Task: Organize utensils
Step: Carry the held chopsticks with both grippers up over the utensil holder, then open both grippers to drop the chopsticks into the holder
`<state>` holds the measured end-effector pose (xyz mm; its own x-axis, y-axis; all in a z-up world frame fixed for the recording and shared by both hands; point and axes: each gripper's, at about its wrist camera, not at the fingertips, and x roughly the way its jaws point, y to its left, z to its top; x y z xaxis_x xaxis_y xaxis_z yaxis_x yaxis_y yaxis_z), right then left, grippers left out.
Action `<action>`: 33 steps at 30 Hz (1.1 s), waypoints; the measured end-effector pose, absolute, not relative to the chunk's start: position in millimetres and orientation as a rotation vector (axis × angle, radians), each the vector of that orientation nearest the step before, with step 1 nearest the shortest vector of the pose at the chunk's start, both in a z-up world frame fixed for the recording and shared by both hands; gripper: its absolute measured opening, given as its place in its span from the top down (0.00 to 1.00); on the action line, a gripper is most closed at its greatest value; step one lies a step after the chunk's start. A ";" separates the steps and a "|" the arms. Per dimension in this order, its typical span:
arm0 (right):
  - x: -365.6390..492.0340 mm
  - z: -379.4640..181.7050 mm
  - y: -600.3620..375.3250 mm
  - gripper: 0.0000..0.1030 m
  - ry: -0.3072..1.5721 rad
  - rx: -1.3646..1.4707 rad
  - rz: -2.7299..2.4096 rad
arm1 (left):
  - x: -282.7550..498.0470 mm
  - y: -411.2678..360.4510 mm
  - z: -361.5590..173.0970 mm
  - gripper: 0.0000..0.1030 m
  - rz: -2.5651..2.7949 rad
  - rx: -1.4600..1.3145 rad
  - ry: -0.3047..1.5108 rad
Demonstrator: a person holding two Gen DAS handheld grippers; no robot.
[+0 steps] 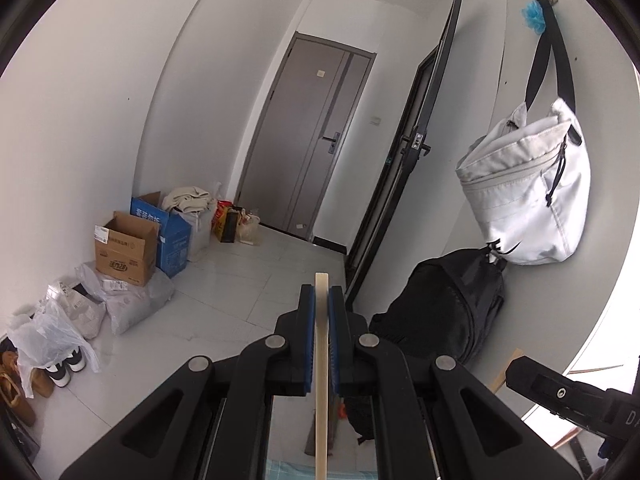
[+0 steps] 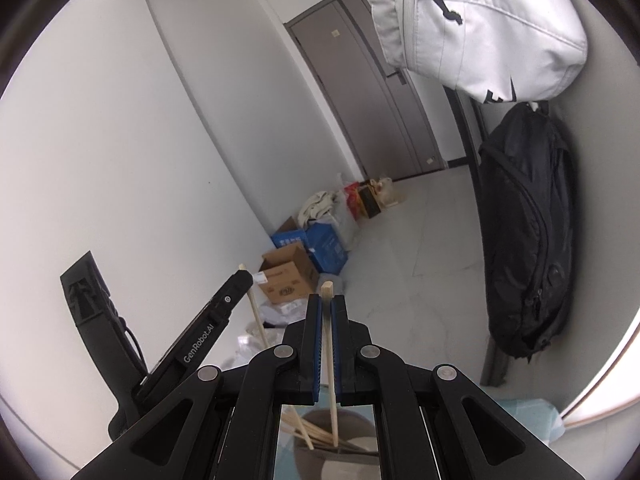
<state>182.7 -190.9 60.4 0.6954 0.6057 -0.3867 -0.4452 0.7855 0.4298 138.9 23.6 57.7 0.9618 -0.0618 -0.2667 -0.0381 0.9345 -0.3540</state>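
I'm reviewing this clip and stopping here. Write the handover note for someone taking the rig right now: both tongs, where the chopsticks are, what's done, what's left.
Left tongs: shut on one wooden chopstick, held raised.
Right tongs: shut on another chopstick, its lower end over the dark bowl below.
Several more chopsticks lie loose in that bowl.
Done: one chopstick picked up in each hand.
Left: place both held chopsticks where they belong, probably then clear the bowl. The destination is not in view.

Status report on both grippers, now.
Left gripper shut on a chopstick. Right gripper shut on another chopstick. Bowl below. Nothing blocking.
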 end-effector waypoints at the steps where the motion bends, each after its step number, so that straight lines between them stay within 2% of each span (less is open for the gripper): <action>1: 185.6 57.5 -191.0 0.96 0.546 0.315 0.593 | 140.8 21.5 56.9 0.98 -0.012 -0.360 0.277; 17: 184.0 24.3 -185.7 0.96 0.591 0.257 0.622 | 129.5 -6.2 35.9 0.98 -0.019 -0.200 0.258; 33: 157.0 6.1 -168.0 0.97 0.608 0.191 0.697 | 117.2 15.7 38.5 0.98 -0.178 -0.285 0.469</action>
<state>157.0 -168.0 6.1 0.6034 0.6517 -0.4595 -0.5437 0.7578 0.3607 117.2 15.7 38.5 0.8777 -0.2331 -0.4188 0.1031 0.9451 -0.3100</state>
